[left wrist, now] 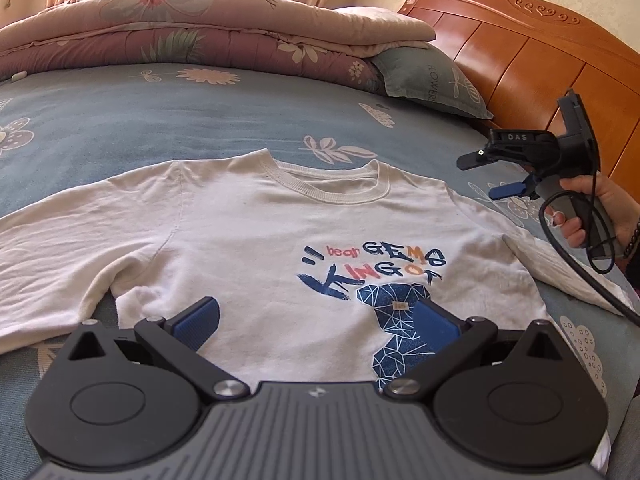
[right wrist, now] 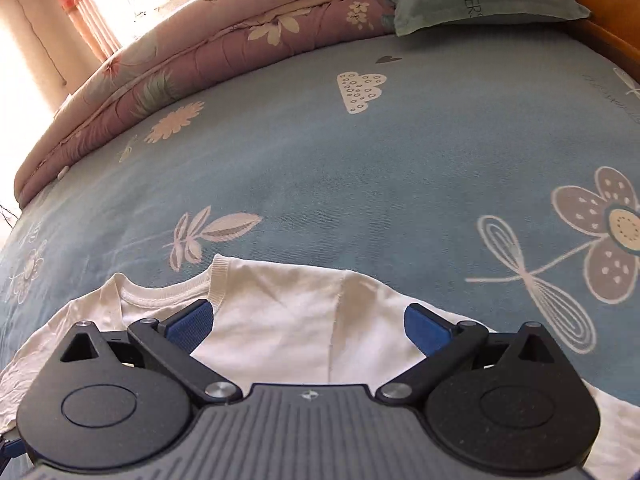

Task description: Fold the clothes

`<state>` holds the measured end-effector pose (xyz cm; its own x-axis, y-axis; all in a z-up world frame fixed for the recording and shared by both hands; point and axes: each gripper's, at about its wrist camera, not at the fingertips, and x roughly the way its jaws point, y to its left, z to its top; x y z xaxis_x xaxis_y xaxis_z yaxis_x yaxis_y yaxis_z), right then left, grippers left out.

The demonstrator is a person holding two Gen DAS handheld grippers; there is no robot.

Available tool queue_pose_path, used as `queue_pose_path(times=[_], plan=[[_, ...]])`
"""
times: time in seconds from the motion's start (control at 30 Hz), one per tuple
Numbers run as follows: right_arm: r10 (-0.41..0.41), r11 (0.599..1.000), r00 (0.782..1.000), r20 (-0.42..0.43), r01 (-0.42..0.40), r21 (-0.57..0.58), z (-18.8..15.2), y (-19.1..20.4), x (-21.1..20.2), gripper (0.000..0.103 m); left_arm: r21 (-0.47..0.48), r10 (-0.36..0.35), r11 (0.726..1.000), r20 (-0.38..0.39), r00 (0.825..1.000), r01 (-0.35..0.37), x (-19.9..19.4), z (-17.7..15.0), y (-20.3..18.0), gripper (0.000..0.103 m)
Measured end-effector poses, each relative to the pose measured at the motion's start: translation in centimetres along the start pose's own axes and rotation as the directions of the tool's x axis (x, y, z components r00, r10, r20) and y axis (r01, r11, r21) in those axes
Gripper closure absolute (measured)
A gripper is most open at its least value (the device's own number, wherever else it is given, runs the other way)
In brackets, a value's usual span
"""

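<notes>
You're over a bed (left wrist: 168, 120) w/ a blue-grey sheet printed w/ pale flowers, leaves & clouds; it fills most of both views. Behind it: a carved orange-brown wooden headboard (left wrist: 532, 52) on the right side of the left cam, pale patterned wallpaper above, and a bright window w/ pink curtains at the far end. A folded pink/mauve floral quilt (left wrist: 192, 28) runs along the far edge of the bed, w/ a grey-green pillow (left wrist: 432, 76) beside it reading "FLOWERS".

The white T-shirt (left wrist: 256, 232) lies flat, front up, neck toward the quilt, sleeves spread. Print reads "bear GEMS KING OF" in navy & orange over a blue geometric bear shape.

Your left gripper (left wrist: 316, 320) hangs above the shirt's lower chest, blue pads wide apart, nothing between them. Your right gripper (right wrist: 308, 320) sits over the shirt's shoulder, just beside the collar, also spread wide & empty. In the left cam its body shows "DAS", w/ your hand (left wrist: 588, 216) on the handle and a black cable trailing off.
</notes>
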<state>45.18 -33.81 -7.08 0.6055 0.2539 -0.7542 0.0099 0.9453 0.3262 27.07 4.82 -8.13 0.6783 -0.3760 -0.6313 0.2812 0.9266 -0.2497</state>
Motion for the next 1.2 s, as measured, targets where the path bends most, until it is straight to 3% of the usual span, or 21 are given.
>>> queue_pose_path(times=[0.17, 0.33, 0.43, 0.53, 0.63, 0.83, 0.97, 1.2], plan=[[0.002, 0.990, 0.999, -0.051, 0.005, 0.138, -3.0, -5.2, -4.4, 0.000, 0.020, -0.018, 1.000, -0.012, 1.000, 0.018, 0.3, -0.3, -0.9, 0.001], [-0.030, 0.972, 0.998, -0.046, 0.040, 0.230, -5.7, -8.6, -3.7, 0.000, 0.043, -0.022, 0.999, -0.033, 0.999, 0.024, 0.9, -0.8, -1.5, 0.001], [-0.092, 0.978, 0.995, 0.033, 0.084, 0.189, -5.1, -9.1, -2.9, 0.000, 0.047, -0.017, 0.999, -0.043, 0.999, 0.019, 1.2, -1.0, -1.6, 0.001], [-0.135, 0.975, 0.989, 0.056, 0.123, 0.184, -3.8, -9.7, -1.9, 0.000, 0.048, -0.016, 0.999, -0.048, 0.999, 0.018, 1.2, -1.0, -1.6, 0.001], [-0.129, 0.973, 0.991, 0.034, 0.120, 0.197, -3.3, -9.6, -2.7, 0.000, 0.053, -0.020, 0.998, -0.035, 0.999, 0.022, 0.8, -0.9, -1.7, 0.001], [-0.172, 0.967, 0.985, 0.023, 0.164, 0.196, -6.4, -9.5, -7.5, 0.000, 0.057, -0.029, 0.998, -0.034, 0.999, 0.031, 0.6, -0.9, -2.0, 0.001], [-0.194, 0.953, 0.981, -0.009, 0.191, 0.236, -8.2, -11.7, -7.2, 0.000, 0.076, -0.040, 0.996, -0.057, 0.998, 0.044, 1.1, -1.2, -2.6, 0.001], [-0.266, 0.941, 0.963, 0.048, 0.249, 0.227, -6.7, -13.3, -6.5, 0.000, 0.133, -0.053, 0.989, -0.096, 0.994, 0.065, 1.6, -2.0, -4.2, 0.001]])
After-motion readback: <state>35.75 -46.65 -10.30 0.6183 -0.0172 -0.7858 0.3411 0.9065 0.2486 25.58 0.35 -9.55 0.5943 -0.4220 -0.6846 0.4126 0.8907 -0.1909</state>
